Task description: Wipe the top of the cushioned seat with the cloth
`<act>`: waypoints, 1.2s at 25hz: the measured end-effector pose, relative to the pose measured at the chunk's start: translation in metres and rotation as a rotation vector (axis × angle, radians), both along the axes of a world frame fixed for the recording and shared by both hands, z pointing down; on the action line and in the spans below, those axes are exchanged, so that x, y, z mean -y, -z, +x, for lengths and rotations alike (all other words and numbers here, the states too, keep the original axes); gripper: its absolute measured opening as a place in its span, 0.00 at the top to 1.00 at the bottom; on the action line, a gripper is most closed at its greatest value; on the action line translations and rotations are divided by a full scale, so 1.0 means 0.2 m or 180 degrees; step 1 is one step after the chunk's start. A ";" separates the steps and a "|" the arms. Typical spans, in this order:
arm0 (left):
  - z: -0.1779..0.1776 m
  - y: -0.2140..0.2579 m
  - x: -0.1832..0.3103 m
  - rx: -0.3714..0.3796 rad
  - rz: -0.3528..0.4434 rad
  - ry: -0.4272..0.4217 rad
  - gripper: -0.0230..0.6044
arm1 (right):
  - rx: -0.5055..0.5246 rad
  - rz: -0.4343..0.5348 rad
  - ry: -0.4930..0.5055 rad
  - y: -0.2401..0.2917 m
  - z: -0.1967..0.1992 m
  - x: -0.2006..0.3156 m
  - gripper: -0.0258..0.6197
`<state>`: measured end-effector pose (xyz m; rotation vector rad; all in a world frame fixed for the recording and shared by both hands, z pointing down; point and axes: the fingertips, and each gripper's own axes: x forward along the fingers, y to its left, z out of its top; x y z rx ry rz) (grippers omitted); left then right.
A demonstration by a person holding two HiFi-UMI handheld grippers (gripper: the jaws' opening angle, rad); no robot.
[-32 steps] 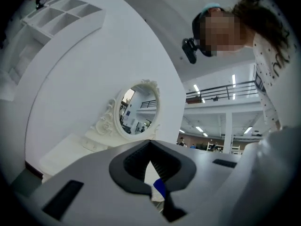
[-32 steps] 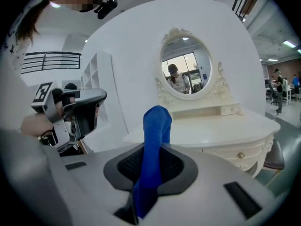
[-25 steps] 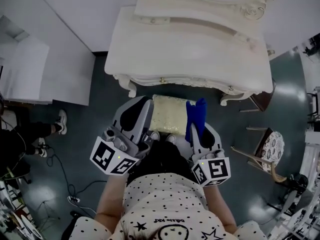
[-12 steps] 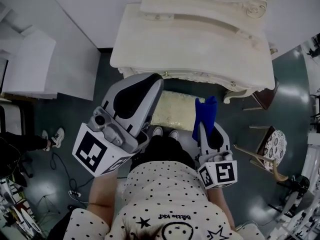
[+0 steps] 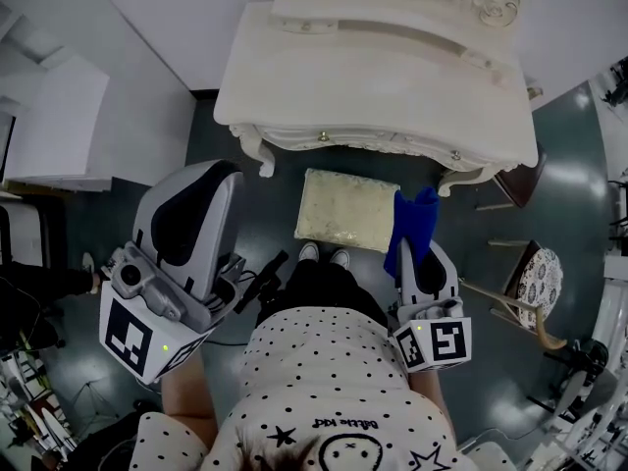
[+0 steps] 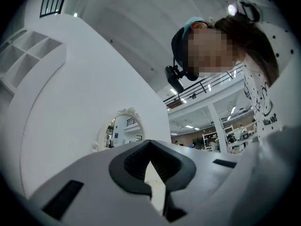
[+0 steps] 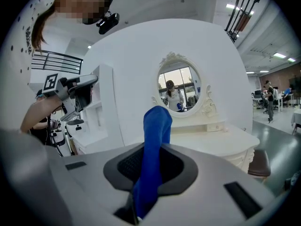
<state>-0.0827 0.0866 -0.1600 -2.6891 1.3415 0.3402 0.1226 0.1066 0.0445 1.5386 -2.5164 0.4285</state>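
The cushioned seat (image 5: 345, 210), a cream rectangular stool, stands on the dark floor in front of the dressing table. Its top is uncovered. My right gripper (image 5: 416, 254) is shut on a blue cloth (image 5: 413, 226) that sticks out beyond its jaws just past the seat's right edge. In the right gripper view the cloth (image 7: 155, 134) rises upright from between the jaws of the right gripper (image 7: 146, 175). My left gripper (image 5: 203, 179) is held up well to the left of the seat, with its jaws together and nothing in them (image 6: 153, 172).
A white carved dressing table (image 5: 378, 77) with an oval mirror (image 7: 180, 90) stands just behind the seat. A patterned chair (image 5: 532, 288) is at the right. White shelving (image 5: 57, 126) is at the left. The person's shoes (image 5: 325, 255) touch the seat's near edge.
My left gripper has swung out to the left and off the seat, leaving the seat's top in full view. The right gripper has stayed put with the cloth.
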 end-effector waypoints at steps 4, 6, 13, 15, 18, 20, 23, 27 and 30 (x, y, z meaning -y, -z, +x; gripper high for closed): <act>-0.05 -0.03 -0.03 0.1006 -0.0033 0.0035 0.97 | 0.0010 0.0039 0.0001 0.01 0.00 -0.01 0.86; -0.09 -0.03 -0.02 0.1109 -0.0011 0.0131 0.97 | 0.0012 0.0040 0.0004 0.02 -0.01 -0.02 0.86; -0.02 -0.35 0.01 0.0614 -0.0437 0.0114 0.97 | 0.0034 0.0012 0.0002 0.07 0.01 -0.01 0.86; 0.01 -0.45 0.01 0.0469 -0.0623 0.0054 0.97 | 0.0026 0.0005 0.0037 0.07 0.01 -0.01 0.86; 0.03 -0.51 0.01 0.0381 -0.0708 0.0044 0.97 | 0.0019 -0.0017 0.0063 0.06 0.01 -0.01 0.86; 0.03 -0.52 0.03 0.0297 -0.0740 0.0055 0.97 | 0.0029 -0.0031 0.0061 0.06 0.01 -0.02 0.86; 0.04 -0.52 0.04 0.0260 -0.0741 0.0035 0.97 | 0.0042 -0.0046 0.0062 0.05 -0.01 -0.03 0.86; 0.06 -0.50 0.02 0.0228 -0.0724 0.0007 0.97 | -0.0023 -0.0061 0.0116 0.03 -0.02 -0.05 0.86; 0.06 -0.50 0.02 0.0205 -0.0737 0.0008 0.97 | -0.0037 -0.0065 0.0143 0.03 -0.03 -0.05 0.86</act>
